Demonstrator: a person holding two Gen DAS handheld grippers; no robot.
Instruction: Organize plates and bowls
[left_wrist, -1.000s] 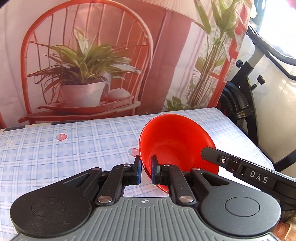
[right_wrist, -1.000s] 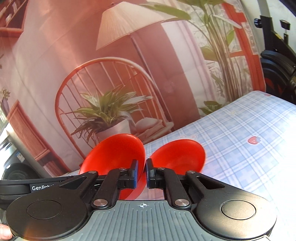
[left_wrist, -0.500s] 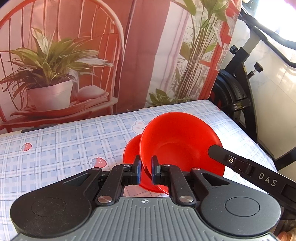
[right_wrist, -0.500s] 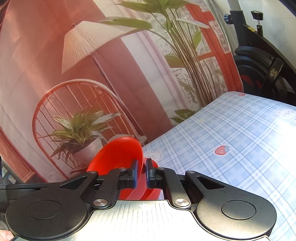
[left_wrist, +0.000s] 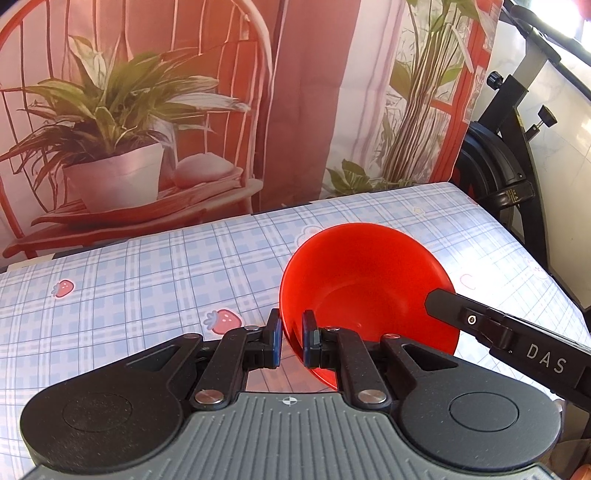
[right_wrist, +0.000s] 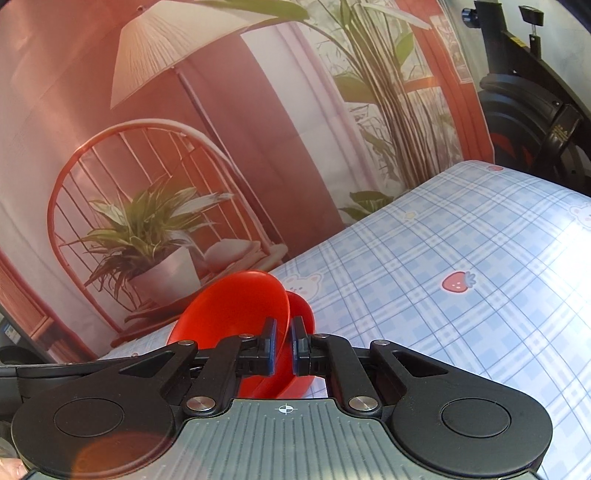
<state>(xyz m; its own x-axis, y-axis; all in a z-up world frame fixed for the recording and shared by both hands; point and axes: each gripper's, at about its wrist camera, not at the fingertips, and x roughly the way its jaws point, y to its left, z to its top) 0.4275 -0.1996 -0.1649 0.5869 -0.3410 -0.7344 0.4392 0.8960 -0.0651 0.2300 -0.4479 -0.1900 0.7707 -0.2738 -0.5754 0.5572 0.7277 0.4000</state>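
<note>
My left gripper (left_wrist: 291, 341) is shut on the near rim of a red bowl (left_wrist: 369, 284), holding it tilted over the checked tablecloth (left_wrist: 147, 280). The black arm of my right gripper (left_wrist: 517, 339) crosses the bowl's right side. In the right wrist view, my right gripper (right_wrist: 282, 347) is shut on the rim of a red bowl (right_wrist: 232, 314). A second red bowl (right_wrist: 303, 310) sits close behind it, nested or overlapping; I cannot tell which.
The table's right edge (left_wrist: 535, 266) borders a black exercise bike (left_wrist: 498, 166). A printed backdrop with a plant and red chair (left_wrist: 129, 129) hangs behind the table's far edge. Strawberry prints (right_wrist: 458, 282) dot the cloth.
The two bowls have come together. In the left view the second bowl seen behind mine half a second ago is now hidden. In the right view the bowls overlap more closely.
</note>
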